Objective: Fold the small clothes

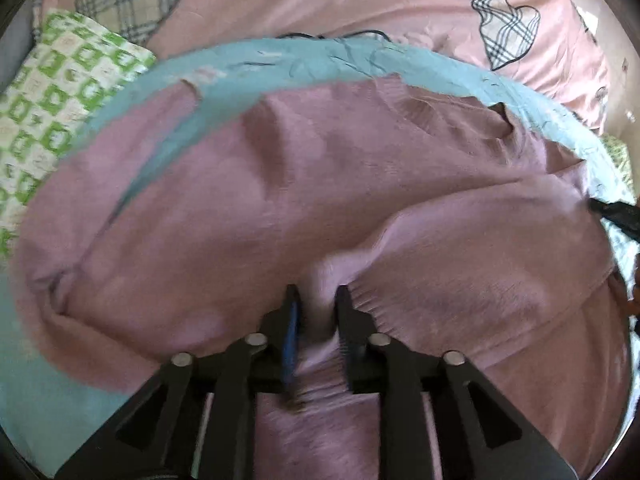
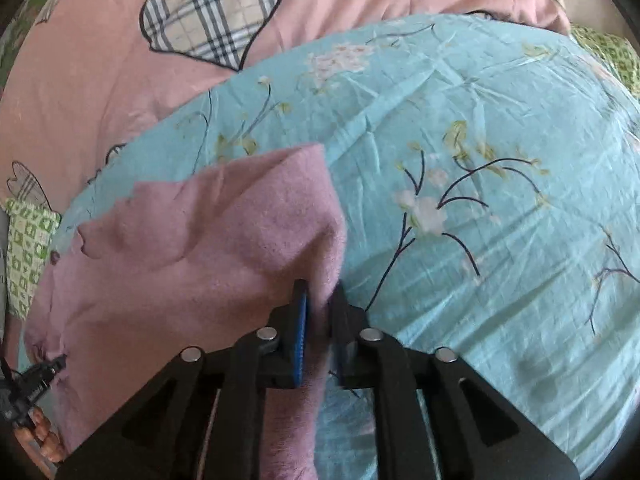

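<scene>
A mauve knit garment (image 1: 312, 184) lies spread on a light blue floral sheet (image 1: 280, 64). My left gripper (image 1: 316, 300) is shut on a bunched fold of its near edge. In the right wrist view the same garment (image 2: 208, 240) fills the lower left, and my right gripper (image 2: 320, 296) is shut on its right edge, with cloth hanging down between the fingers. The right gripper's tip also shows at the right edge of the left wrist view (image 1: 616, 212). The left gripper shows at the lower left of the right wrist view (image 2: 36, 384), held by a hand.
A pink quilt with plaid heart patches (image 2: 216, 12) lies behind the blue sheet (image 2: 500, 200). A green and white checked pillow (image 1: 52, 100) sits at the left. The blue sheet stretches bare to the right of the garment.
</scene>
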Available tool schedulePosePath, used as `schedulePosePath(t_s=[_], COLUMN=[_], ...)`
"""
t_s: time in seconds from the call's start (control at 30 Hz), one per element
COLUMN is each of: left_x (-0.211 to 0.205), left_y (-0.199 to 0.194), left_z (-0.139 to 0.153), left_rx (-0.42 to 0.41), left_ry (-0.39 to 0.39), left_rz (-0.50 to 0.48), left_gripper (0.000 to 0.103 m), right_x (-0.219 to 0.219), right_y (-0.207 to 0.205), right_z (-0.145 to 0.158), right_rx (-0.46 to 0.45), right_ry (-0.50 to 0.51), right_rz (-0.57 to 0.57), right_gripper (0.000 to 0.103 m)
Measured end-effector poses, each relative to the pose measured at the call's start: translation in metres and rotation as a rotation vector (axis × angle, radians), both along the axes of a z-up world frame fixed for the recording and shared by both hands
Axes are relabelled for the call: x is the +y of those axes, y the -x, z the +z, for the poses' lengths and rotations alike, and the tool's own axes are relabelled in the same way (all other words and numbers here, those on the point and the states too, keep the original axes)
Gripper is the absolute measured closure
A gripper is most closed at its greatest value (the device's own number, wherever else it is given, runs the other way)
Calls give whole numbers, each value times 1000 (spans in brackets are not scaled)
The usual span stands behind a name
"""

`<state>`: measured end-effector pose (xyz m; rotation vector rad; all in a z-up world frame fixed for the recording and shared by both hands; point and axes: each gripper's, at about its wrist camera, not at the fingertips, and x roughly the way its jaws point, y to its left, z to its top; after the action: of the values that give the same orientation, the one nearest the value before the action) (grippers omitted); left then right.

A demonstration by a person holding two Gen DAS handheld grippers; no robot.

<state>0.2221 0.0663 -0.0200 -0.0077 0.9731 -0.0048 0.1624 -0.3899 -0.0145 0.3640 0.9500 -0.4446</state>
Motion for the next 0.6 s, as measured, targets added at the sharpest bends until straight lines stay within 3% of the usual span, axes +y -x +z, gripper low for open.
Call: schedulePosePath(t_s=[0.07, 0.13, 0.17, 0.23, 0.27, 0.47, 0.6], left_x=[8, 18, 24, 36, 41, 67, 89], left_y=[6, 12, 14, 15, 17, 12, 1], left_z=[5, 10, 12, 16, 19, 33, 44], left_rx=[-3, -7, -7, -14, -18, -17, -47], left_ry=[1, 11, 16, 33, 38, 1, -60], left_rz=[11, 20, 30, 54, 65, 103, 130], left_gripper=[81, 80, 77, 53, 49, 43, 22], right_x=[7, 14, 18, 37, 47, 103, 131], right_y=[11, 26, 35, 46, 51, 63, 70], right_z=[13, 25, 29, 30, 29, -1, -21], right_rx=[-45, -106, -124, -144, -150, -95, -69], right_ry=[-10, -81, -108, -135, -141, -255, -294], right_rz=[-24, -3, 17, 49, 62, 176, 228], right_gripper=[82, 77, 70, 56, 53, 52, 52])
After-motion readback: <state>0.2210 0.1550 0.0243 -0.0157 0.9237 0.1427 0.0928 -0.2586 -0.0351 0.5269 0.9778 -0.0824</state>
